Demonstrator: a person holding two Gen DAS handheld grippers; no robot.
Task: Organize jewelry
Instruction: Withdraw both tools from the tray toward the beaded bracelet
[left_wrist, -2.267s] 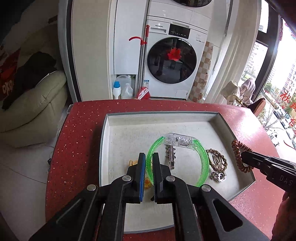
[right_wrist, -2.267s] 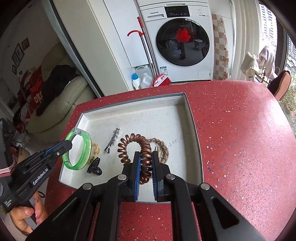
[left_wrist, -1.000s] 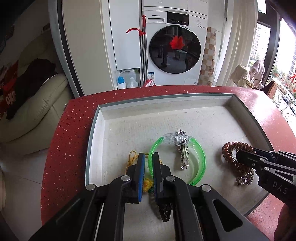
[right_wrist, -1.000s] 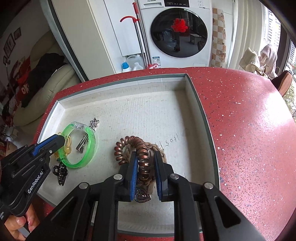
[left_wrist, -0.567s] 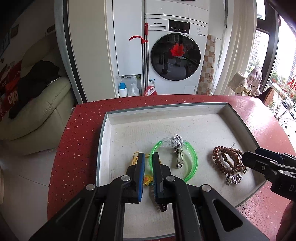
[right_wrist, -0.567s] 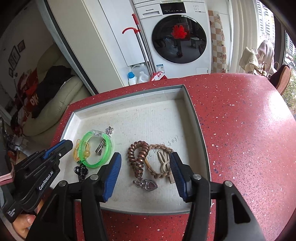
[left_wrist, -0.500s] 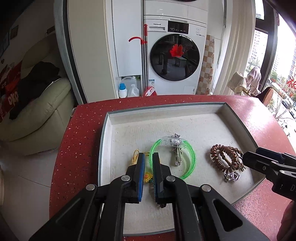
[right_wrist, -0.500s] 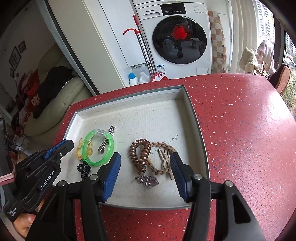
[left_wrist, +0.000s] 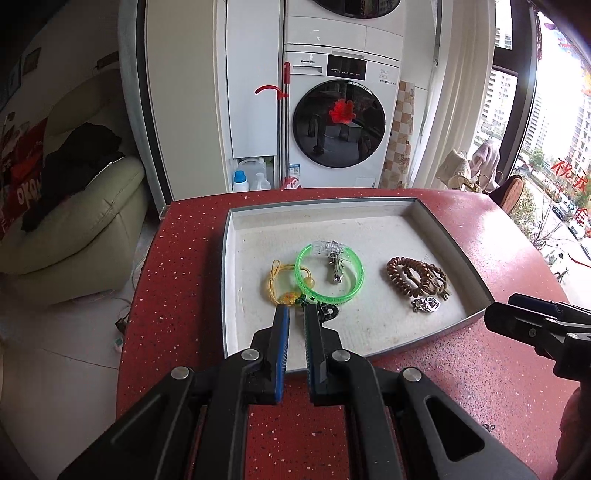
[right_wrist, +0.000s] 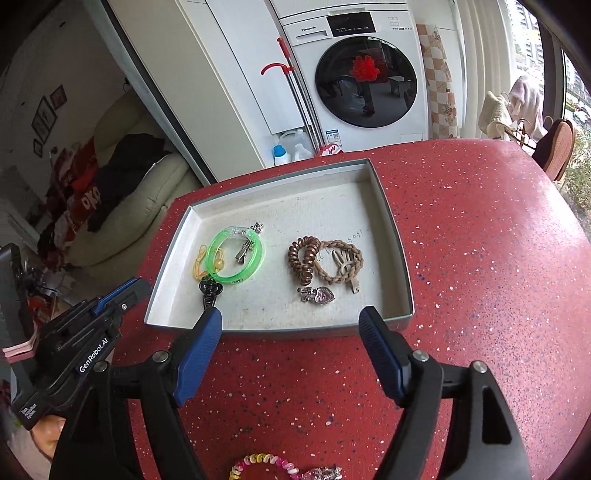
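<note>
— What changed with the copper coil tie (right_wrist: 303, 259)?
— It left the right gripper (right_wrist: 290, 325), which now gapes wide and empty, pulled back over the table (right_wrist: 480, 258); the tie lies in the tray (right_wrist: 400, 280), touching the braided band (right_wrist: 341, 260).
— And the left gripper (left_wrist: 296, 314)?
— Nearly closed on nothing, withdrawn from the green bangle (left_wrist: 328, 271).

A translucent green bangle (right_wrist: 236, 256) and a coppery-brown coil hair tie (right_wrist: 303, 257) lie in the off-white, grey-rimmed tray (right_wrist: 391, 236) on the white-speckled red table (right_wrist: 480, 258).
</note>
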